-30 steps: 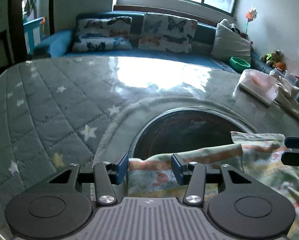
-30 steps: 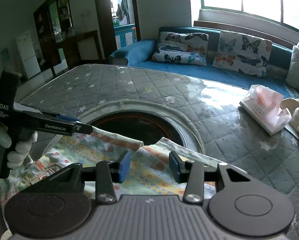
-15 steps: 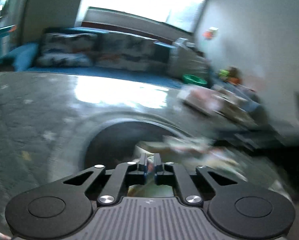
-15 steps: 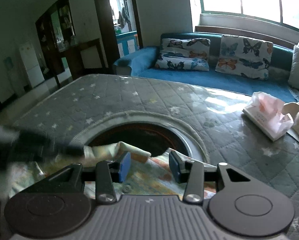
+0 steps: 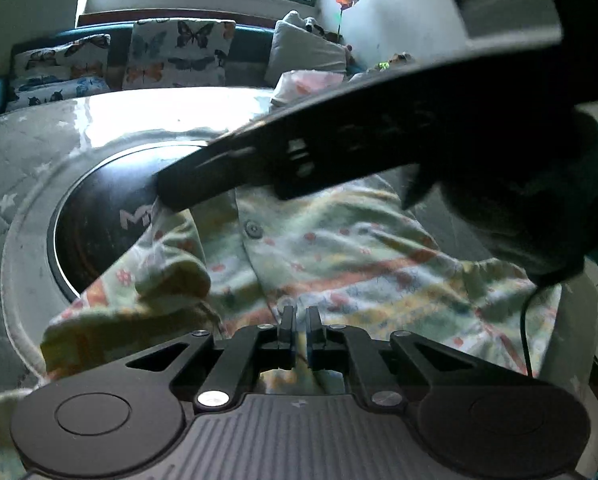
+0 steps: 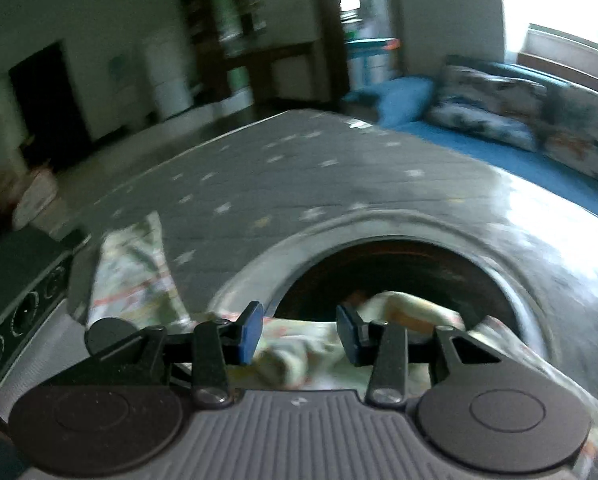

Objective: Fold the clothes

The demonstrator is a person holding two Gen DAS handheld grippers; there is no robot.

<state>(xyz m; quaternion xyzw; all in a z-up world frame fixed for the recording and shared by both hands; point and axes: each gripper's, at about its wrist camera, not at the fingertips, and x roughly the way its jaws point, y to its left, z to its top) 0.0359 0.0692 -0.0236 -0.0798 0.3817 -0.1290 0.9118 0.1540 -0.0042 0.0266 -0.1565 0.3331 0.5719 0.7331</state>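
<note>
Moved since earlier: my left gripper (image 5: 297, 330) closed on the garment (image 5: 339, 256) edge.
Right gripper (image 6: 299, 334): half-open, empty.
Left to do: nearly all folding.

I see soft printed cloth – the garment (image 5: 339, 256); the table cover (image 6: 283, 168) is quilted under a glossy film; my left gripper (image 5: 297, 328) – matt black plastic.
</note>
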